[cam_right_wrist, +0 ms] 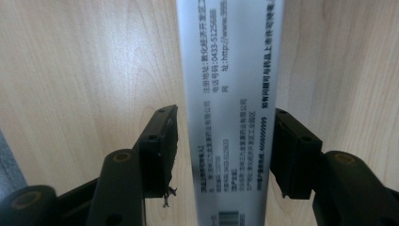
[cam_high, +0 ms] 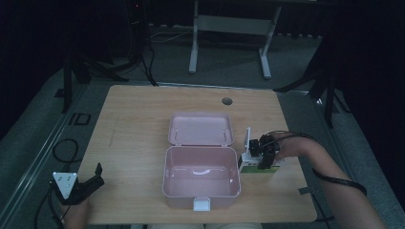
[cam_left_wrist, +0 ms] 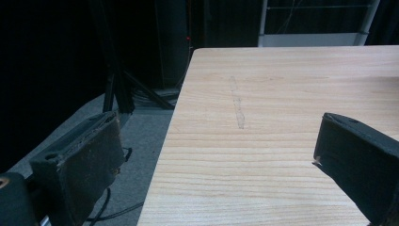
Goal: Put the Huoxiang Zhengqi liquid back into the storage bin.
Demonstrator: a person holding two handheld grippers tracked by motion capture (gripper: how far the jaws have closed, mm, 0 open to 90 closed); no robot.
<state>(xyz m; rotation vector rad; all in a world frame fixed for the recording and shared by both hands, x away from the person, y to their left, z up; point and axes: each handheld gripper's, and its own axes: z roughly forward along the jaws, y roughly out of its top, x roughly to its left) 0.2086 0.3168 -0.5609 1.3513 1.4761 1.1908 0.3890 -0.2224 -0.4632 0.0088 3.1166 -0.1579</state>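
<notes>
1. Right gripper [cam_right_wrist: 223,150] is down over the medicine carton [cam_right_wrist: 230,94], a slim white box with printed text and a barcode, lying on the wooden table [cam_high: 133,119] just to the right of the open pink storage box [cam_high: 200,177].
2. In the right gripper view the jaws straddle the carton's narrow sides. The right-hand pad looks to be at the carton's edge; the left-hand pad stands a sliver off it. So the jaws are partly apart and not yet clamped.
3. Step in hand, as I read it: the grasp, with the carton lined up lengthwise between the pads.
4. Next call: squeeze until both pads bite the carton's sides, then lift it clear of the table and carry it left over the pink rim. The box's hinged lid [cam_high: 200,129] lies back flat, so the way in is free.
5. Watch for the carton twisting if one pad lands first.
6. Left gripper [cam_high: 86,186] sits at the table's near left corner, jaws wide apart and empty, well apart from the action.
</notes>
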